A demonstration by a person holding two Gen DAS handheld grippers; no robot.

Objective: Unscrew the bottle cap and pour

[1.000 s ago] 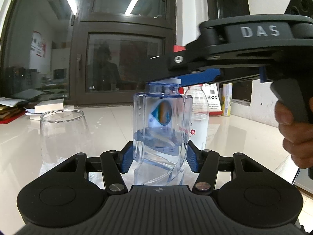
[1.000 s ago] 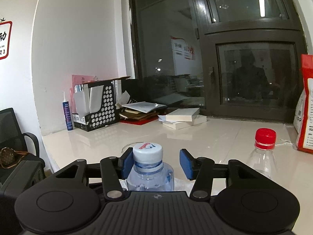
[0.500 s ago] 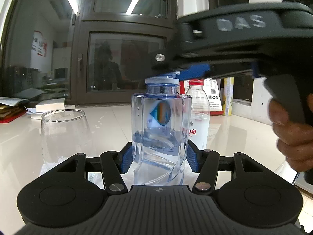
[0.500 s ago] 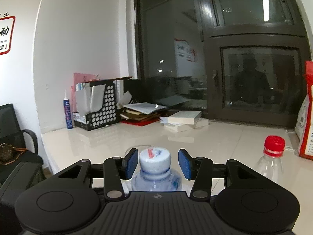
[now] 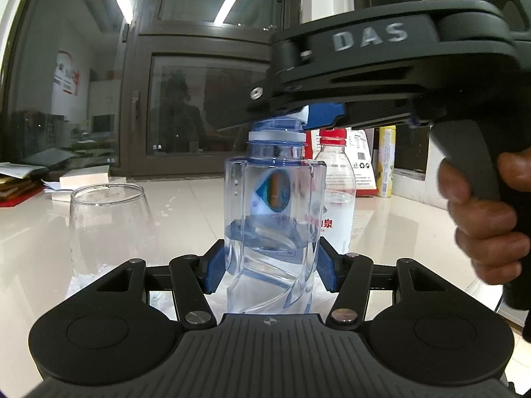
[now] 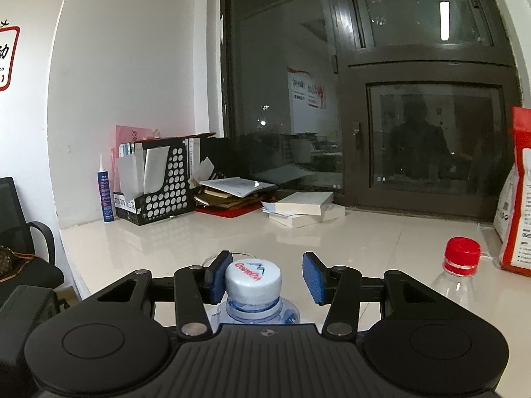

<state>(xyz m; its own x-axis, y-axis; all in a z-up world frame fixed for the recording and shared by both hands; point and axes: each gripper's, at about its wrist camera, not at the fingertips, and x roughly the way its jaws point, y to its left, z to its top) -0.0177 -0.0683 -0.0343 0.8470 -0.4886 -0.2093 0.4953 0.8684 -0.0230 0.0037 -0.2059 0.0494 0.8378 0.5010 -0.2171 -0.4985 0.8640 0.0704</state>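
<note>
A clear water bottle (image 5: 272, 232), partly filled, stands upright on the white table. My left gripper (image 5: 268, 270) is shut on its lower body. Its white cap (image 6: 253, 280) sits on the neck, seen from above in the right wrist view. My right gripper (image 6: 267, 282) is open around the cap, with the left pad touching it and the right pad apart. In the left wrist view the right gripper (image 5: 318, 119) reaches over the bottle's top from the right. An empty clear glass (image 5: 109, 229) stands left of the bottle.
A second bottle with a red cap (image 5: 335, 192) stands just behind and right of the held one, also in the right wrist view (image 6: 461, 265). A red and white bag (image 6: 517, 199) is at the right. Books (image 6: 305, 207) and a file rack (image 6: 159, 185) line the back left.
My right gripper has opened wider around the cap and shifted right, so the cap now sits against its left pad. The left gripper and bottle have stayed put.
</note>
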